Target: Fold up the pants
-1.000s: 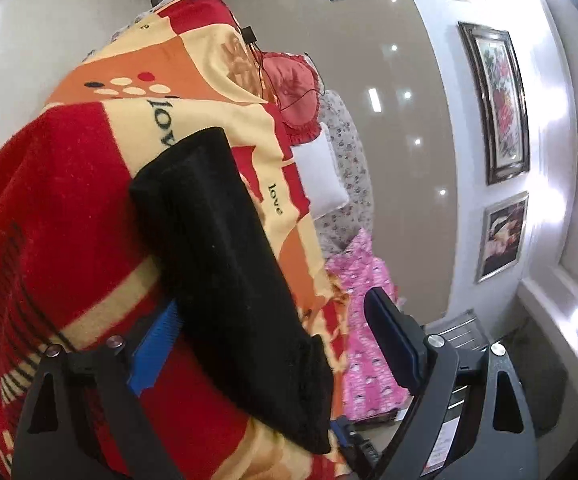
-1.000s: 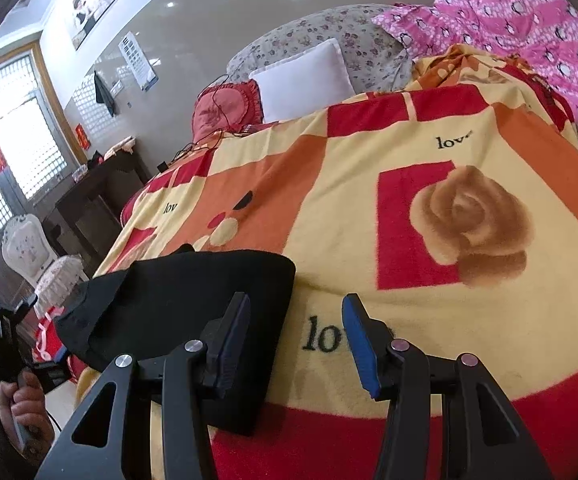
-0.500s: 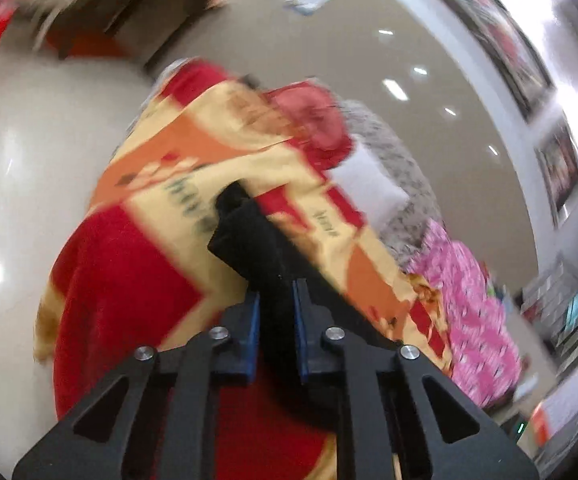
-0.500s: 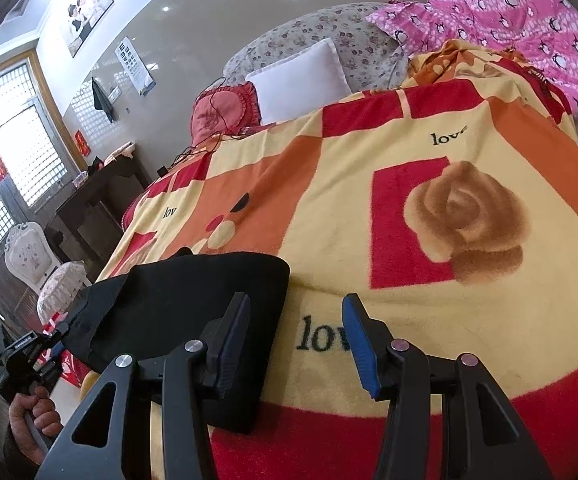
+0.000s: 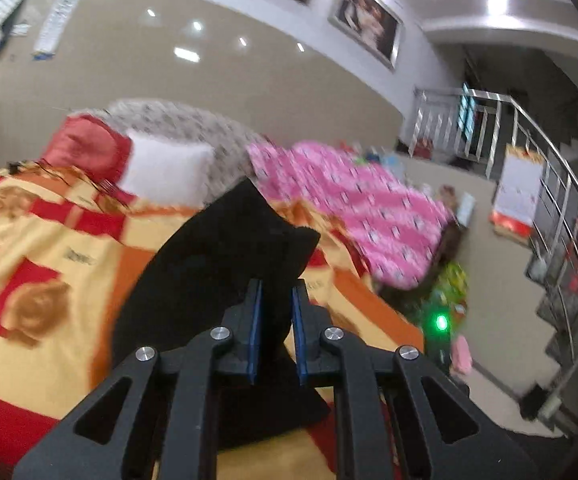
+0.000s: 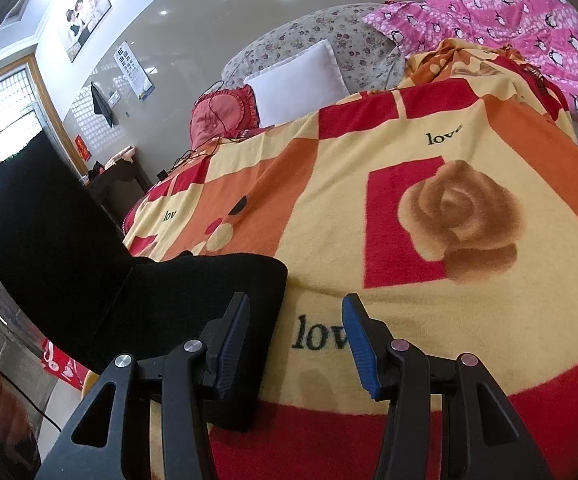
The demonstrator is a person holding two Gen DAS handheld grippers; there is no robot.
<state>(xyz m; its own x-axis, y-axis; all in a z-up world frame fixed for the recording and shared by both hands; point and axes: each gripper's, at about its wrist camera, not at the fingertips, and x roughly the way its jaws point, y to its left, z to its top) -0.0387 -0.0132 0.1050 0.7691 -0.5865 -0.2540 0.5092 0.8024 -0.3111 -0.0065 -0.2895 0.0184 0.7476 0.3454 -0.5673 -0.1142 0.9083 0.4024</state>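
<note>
The black pants (image 6: pixel 161 292) lie folded on the red, orange and yellow blanket (image 6: pixel 429 216) at its near left part. My left gripper (image 5: pixel 276 312) is shut on one end of the pants (image 5: pixel 225 272) and holds that end lifted above the bed; the raised cloth shows at the left of the right wrist view (image 6: pixel 37 216). My right gripper (image 6: pixel 295 332) is open and empty, low over the blanket, its left finger (image 6: pixel 231 340) over the right edge of the folded pants.
A white pillow (image 6: pixel 301 80), a red cushion (image 6: pixel 225 114) and a floral headboard cushion (image 6: pixel 353 36) are at the far end. A pink quilt (image 6: pixel 529 28) lies at the right. A steel stair railing (image 5: pixel 549 200) stands beyond the bed.
My left gripper closed on the end of the pants and lifted it, swinging up and over toward the bed. My right gripper stayed open in the same place.
</note>
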